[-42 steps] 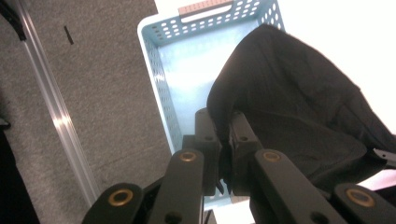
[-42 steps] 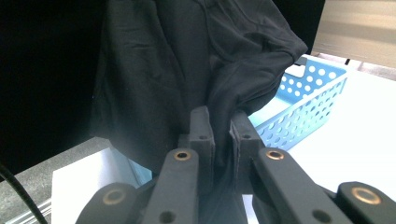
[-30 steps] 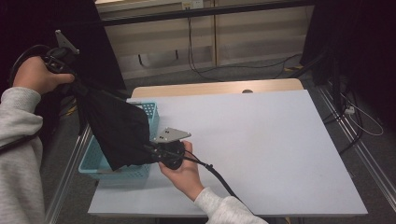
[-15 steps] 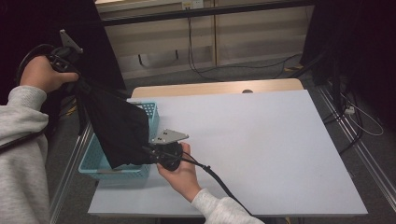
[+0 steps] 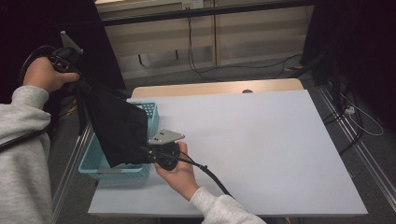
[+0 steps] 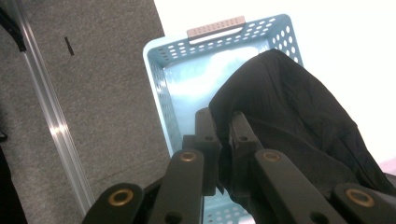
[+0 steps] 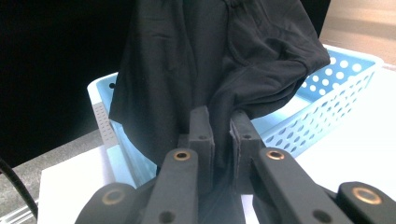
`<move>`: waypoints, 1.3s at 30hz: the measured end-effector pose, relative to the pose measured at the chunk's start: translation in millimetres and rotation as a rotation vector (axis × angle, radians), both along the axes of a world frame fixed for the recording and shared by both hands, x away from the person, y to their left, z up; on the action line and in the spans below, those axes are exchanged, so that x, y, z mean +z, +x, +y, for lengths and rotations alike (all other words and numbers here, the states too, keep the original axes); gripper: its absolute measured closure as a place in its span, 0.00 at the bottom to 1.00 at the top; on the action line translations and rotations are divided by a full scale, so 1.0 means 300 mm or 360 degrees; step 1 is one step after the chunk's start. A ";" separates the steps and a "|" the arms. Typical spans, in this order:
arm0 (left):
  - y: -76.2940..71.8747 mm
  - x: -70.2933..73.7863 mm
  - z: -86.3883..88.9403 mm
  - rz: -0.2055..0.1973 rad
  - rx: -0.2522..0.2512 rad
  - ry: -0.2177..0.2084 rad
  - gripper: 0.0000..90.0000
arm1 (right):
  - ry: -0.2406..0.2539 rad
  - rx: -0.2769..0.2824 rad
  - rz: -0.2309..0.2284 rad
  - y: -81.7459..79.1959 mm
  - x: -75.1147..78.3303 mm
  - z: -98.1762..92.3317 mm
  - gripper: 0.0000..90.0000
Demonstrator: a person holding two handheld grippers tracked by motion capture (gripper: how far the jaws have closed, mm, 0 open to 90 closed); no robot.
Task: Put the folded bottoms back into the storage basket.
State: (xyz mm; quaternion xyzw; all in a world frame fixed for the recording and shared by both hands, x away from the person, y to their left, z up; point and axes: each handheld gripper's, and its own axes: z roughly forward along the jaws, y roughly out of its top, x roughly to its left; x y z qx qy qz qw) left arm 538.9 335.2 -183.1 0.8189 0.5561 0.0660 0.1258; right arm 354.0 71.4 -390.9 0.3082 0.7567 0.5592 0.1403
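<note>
Black cloth [image 5: 116, 128]: matte, soft, creased, folds running along its length; stretched as a slanting sheet between two tools, hanging over blue basket [image 5: 95, 161]; lower edge bunched and puckered near the grip in the right gripper view [image 7: 219, 60]; seen draped above the basket's inside in the left gripper view [image 6: 289, 116].

Left tool [image 5: 77, 81]: raised high off the counter's left side, held in the left hand [image 5: 44, 74]; jaws nearly together, clamped on the cloth's upper end [image 6: 219, 135].

Right tool [image 5: 147, 151]: low, beside the basket's near right corner, held in the right hand [image 5: 180, 170]; jaws nearly together, clamped on a fold of the cloth's lower edge [image 7: 219, 126]; grey three-cornered plate on top; cable trailing back across the counter.

Basket: pale blue plastic, perforated walls, at the counter's left edge [image 6: 187, 70].

Counter [image 5: 261, 149]: white top, wooden strip along far edge; grey carpet floor [image 5: 261, 70] beyond; black curtains on both sides; cables on the floor.
</note>
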 end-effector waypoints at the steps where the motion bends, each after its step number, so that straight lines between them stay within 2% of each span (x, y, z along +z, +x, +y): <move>1: 0.003 -0.001 0.002 -0.0005 0.0001 0.0001 0.95 | -0.0004 -0.0001 -0.0004 0.002 0.002 0.002 0.91; 8: 0.030 -0.009 0.017 -0.0021 0.0019 0.0002 0.95 | -0.0026 0.0007 -0.0023 0.018 0.011 0.025 0.91; 10: 0.045 -0.019 0.028 -0.0048 0.0034 0.0007 0.95 | -0.0029 0.0011 -0.0025 0.022 0.012 0.041 0.90; 11: 0.055 -0.027 0.035 -0.0081 0.0043 -0.0011 0.95 | -0.0033 0.0006 -0.0030 0.025 0.012 0.051 0.89; 12: 0.063 -0.039 0.042 -0.0141 0.0050 -0.0009 0.94 | -0.0048 0.0015 -0.0032 0.029 0.011 0.064 0.84; 13: 0.069 -0.058 0.048 -0.0205 0.0064 0.0019 0.90 | -0.0073 0.0057 0.0010 0.036 0.007 0.081 0.68; 14: 0.074 -0.078 0.055 -0.0250 0.0079 0.0055 0.76 | -0.0096 0.0079 0.0071 0.042 0.004 0.095 0.54; 15: 0.074 -0.096 0.059 -0.0295 0.0067 0.0067 0.60 | -0.0128 0.0070 0.0057 0.039 0.005 0.099 0.47; 16: 0.069 -0.108 0.062 -0.0283 0.0067 0.0037 0.55 | -0.0177 0.0069 -0.0003 0.032 0.010 0.094 0.43; 17: 0.063 -0.121 0.062 -0.0267 0.0062 -0.0002 0.55 | -0.0197 0.0048 -0.0059 0.025 0.016 0.081 0.41; 19: 0.048 -0.139 0.060 -0.0268 0.0043 -0.0034 0.47 | -0.0168 0.0020 -0.0086 0.022 0.026 0.042 0.38; 23: 0.013 -0.175 0.056 -0.0258 0.0023 -0.0068 0.40 | -0.0131 -0.0019 -0.0040 0.033 0.048 -0.050 0.33; 29: -0.036 -0.229 0.027 -0.0275 -0.0005 -0.0122 0.33 | -0.0125 -0.0086 -0.0055 0.037 0.065 -0.180 0.28; 33: -0.059 -0.277 0.011 -0.0252 -0.0017 -0.0145 0.31 | -0.0126 -0.0104 -0.0019 0.038 0.046 -0.247 0.25; 39: -0.088 -0.333 -0.013 -0.0241 -0.0028 -0.0179 0.29 | -0.0171 -0.0118 0.0003 0.039 0.009 -0.326 0.23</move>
